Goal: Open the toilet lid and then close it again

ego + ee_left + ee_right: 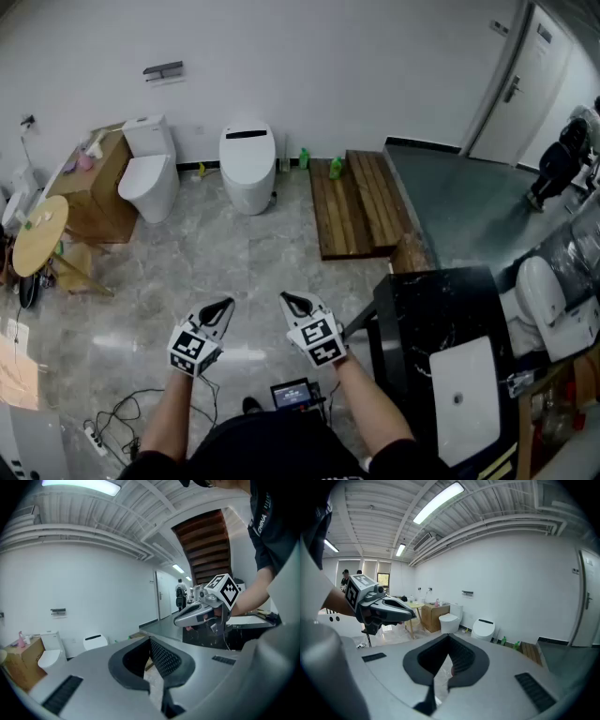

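L gripper & R gripper: jaws together, nothing btwn, both mid-air. Rounded toilet lid down, at far edge of floor by wall, well apart from both. Lid prob rigid plastic, light, slick, hinged at rear; hook under front lip, lower gently

A: Is anything blocking the way to the toilets?
B: No, bare floor is lying open ahead of me. A wooden platform is flanking the oval toilet on its right, and the second toilet is standing near its left.
A: And at the sides?
B: A black counter is crowding my right gripper. A round table is sitting well off to the left. Cables are trailing by my feet.
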`<state>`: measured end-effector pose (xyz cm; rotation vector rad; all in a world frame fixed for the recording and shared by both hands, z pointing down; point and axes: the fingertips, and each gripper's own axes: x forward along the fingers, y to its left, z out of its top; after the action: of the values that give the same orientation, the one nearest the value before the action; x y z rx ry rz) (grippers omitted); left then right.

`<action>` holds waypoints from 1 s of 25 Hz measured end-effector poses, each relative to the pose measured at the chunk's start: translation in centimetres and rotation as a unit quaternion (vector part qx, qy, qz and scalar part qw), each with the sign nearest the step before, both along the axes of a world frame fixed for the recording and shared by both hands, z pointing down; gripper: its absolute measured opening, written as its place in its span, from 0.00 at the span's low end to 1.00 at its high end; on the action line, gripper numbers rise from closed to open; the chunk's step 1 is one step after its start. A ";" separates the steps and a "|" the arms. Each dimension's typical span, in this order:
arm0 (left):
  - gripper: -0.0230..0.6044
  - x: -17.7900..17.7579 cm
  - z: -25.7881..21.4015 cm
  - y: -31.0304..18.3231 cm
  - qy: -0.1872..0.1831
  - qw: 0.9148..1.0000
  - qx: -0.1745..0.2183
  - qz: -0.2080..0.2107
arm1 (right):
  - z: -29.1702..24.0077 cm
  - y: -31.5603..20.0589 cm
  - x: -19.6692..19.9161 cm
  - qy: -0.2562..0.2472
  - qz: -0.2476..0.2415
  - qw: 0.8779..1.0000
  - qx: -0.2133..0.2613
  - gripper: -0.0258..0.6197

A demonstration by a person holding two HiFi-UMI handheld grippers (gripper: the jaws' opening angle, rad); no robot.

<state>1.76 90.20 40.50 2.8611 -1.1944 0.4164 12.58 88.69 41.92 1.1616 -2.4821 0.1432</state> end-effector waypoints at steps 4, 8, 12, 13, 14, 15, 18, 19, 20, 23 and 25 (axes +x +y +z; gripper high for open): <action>0.05 0.0 0.1 -0.1 -0.002 1.000 0.001 -0.001 | 0.1 0.0 -0.1 0.002 -0.002 1.000 0.001 0.06; 0.05 0.2 -0.3 0.0 0.004 1.000 0.003 -0.001 | -0.1 0.0 0.1 -0.008 0.002 1.000 0.002 0.06; 0.05 0.1 -1.1 1.2 0.022 1.000 0.007 -0.005 | 0.1 1.1 0.6 -0.025 0.014 1.000 -0.006 0.06; 0.05 0.1 -1.1 1.5 0.024 1.000 0.006 -0.006 | 0.3 1.4 0.8 -0.027 0.017 0.999 -0.009 0.06; 0.05 0.0 -1.1 1.9 0.024 1.000 0.004 -0.006 | 0.5 1.7 1.1 -0.026 0.019 0.999 -0.013 0.06; 0.05 -0.2 -1.0 2.2 0.022 1.000 0.002 -0.006 | 0.7 1.9 1.3 -0.026 0.021 0.999 -0.016 0.06; 0.05 -0.8 -0.6 3.3 0.019 1.000 -0.006 -0.009 | 0.8 2.6 2.4 -0.044 0.036 0.998 -0.017 0.06; 0.05 -1.1 -0.5 3.6 0.022 1.000 -0.008 -0.012 | 0.6 2.8 2.9 -0.057 0.043 0.997 -0.016 0.06; 0.05 -1.3 -0.4 3.9 0.026 0.999 -0.010 -0.016 | 0.5 3.0 3.2 -0.070 0.049 0.996 -0.018 0.06; 0.05 -1.8 0.1 4.2 0.029 0.999 -0.013 -0.028 | 0.2 3.4 3.7 -0.078 0.054 0.995 -0.018 0.06; 0.05 -1.8 0.6 4.3 0.022 0.999 -0.015 -0.033 | 0.4 3.5 3.9 -0.056 0.050 0.997 -0.017 0.06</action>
<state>-0.07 94.47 41.11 2.7825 -1.2602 0.3643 16.44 92.20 42.28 1.2976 -2.5063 0.2843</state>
